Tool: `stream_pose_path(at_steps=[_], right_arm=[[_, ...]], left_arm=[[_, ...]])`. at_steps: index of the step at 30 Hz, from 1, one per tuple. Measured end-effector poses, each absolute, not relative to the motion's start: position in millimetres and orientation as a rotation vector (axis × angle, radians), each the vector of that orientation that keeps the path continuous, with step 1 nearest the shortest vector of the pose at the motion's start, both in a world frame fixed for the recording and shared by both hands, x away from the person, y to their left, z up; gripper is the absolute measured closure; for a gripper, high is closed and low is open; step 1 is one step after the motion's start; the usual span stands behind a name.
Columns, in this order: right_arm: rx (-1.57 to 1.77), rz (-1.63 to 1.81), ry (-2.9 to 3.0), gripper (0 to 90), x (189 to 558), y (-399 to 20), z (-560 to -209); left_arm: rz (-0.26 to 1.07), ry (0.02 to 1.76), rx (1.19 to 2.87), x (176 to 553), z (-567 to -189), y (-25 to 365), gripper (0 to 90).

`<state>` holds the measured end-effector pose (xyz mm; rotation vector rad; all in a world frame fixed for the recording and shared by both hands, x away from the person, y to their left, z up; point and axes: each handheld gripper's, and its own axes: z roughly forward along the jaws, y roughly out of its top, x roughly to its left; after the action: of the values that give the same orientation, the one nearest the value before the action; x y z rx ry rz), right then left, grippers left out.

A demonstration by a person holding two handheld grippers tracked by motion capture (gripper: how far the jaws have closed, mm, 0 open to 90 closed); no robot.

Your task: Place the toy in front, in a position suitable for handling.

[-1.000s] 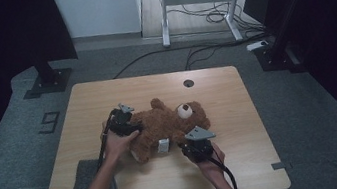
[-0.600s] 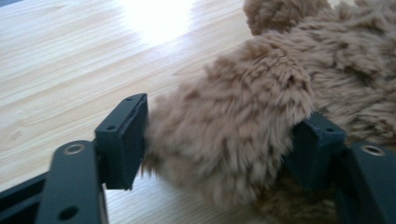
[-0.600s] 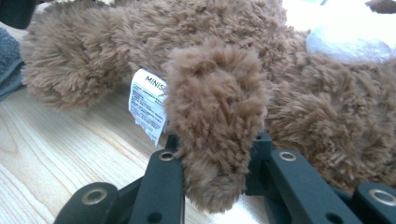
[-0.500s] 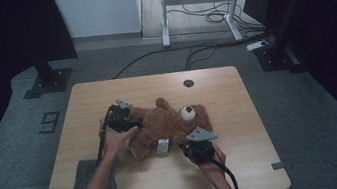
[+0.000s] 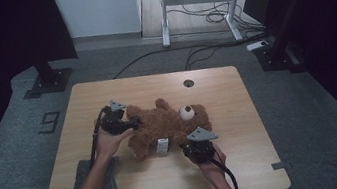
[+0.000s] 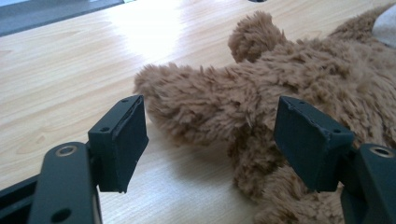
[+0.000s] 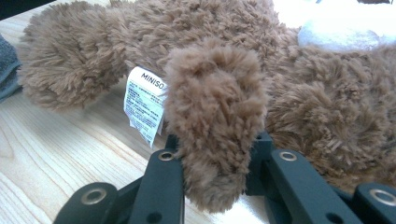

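A brown teddy bear lies on its back in the middle of the wooden table, its white muzzle facing up. My left gripper is at the bear's left end. In the left gripper view it stands open, with a furry limb lying between the two pads without touching them. My right gripper is at the bear's near side. In the right gripper view it is shut on a stubby furry limb. A white label hangs beside that limb.
A folded grey cloth lies at the table's near left corner, partly under the left forearm. A round cable hole sits near the far edge. Bare wood surrounds the bear on the right and far sides.
My left gripper has edged slightly toward the far side at the bear's limb. The right gripper and the bear have stayed where they were.
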<state>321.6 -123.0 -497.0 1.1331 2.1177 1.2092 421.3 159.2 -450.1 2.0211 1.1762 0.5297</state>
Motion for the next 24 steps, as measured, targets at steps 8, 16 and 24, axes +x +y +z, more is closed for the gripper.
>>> stream_pose_path(at_steps=[8,16,24], right_arm=[[1.129,1.215,2.121,73.7,323,-124,-497],[1.132,1.222,2.120,72.9,323,-125,-497],[1.138,1.243,2.122,72.0,324,-126,-499]], left_arm=[[0.496,1.177,2.037,419,-457,156,26.5],[0.476,1.175,2.034,414,-456,159,26.9],[0.447,1.160,2.024,399,-455,163,27.0]])
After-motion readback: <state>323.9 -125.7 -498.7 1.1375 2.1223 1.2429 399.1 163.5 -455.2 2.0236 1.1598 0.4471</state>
